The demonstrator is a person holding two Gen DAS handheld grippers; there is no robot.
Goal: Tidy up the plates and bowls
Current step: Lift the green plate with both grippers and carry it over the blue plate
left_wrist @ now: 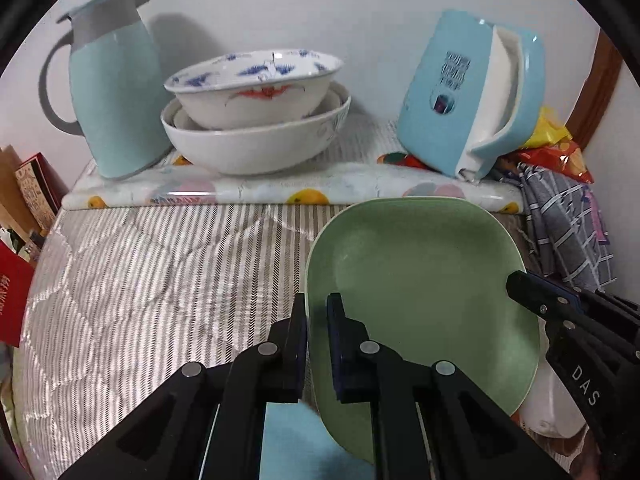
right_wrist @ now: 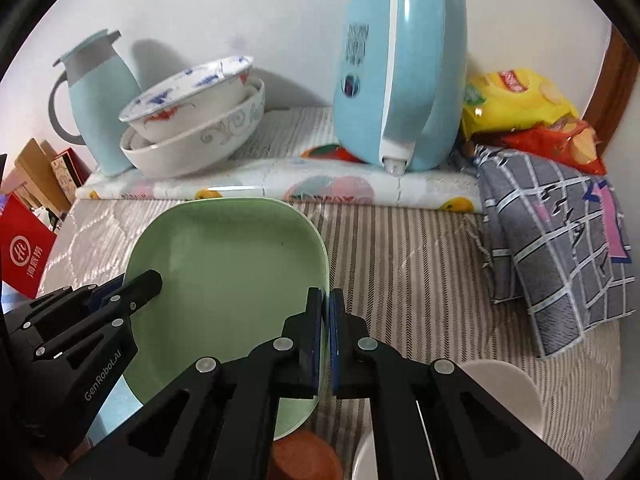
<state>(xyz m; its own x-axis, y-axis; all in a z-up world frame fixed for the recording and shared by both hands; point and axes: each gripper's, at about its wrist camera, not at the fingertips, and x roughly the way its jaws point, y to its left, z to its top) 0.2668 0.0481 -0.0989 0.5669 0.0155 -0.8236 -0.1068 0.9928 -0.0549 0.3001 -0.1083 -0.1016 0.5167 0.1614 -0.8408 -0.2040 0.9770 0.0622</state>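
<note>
A green square plate [left_wrist: 424, 280] [right_wrist: 232, 280] hangs above the striped cloth, held from both sides. My left gripper [left_wrist: 318, 312] is shut on the plate's left rim. My right gripper [right_wrist: 326, 304] is shut on its right rim, and it also shows at the right of the left wrist view [left_wrist: 520, 284]. At the back, a painted bowl [left_wrist: 256, 84] [right_wrist: 192, 92] sits nested in a larger white bowl [left_wrist: 256, 140] [right_wrist: 192, 136] on a raised board. Below the plate lie a blue dish [left_wrist: 296, 440], a brown dish [right_wrist: 304, 456] and white dishes [right_wrist: 500, 392].
A light blue jug [left_wrist: 116, 92] stands left of the bowls. A blue kettle-like appliance [left_wrist: 468, 92] stands at the right on the fruit-print board [left_wrist: 260, 190]. Snack bags [right_wrist: 520, 100] and a checked grey cloth [right_wrist: 560, 248] lie at the right. Red boxes [right_wrist: 24, 252] sit at the left edge.
</note>
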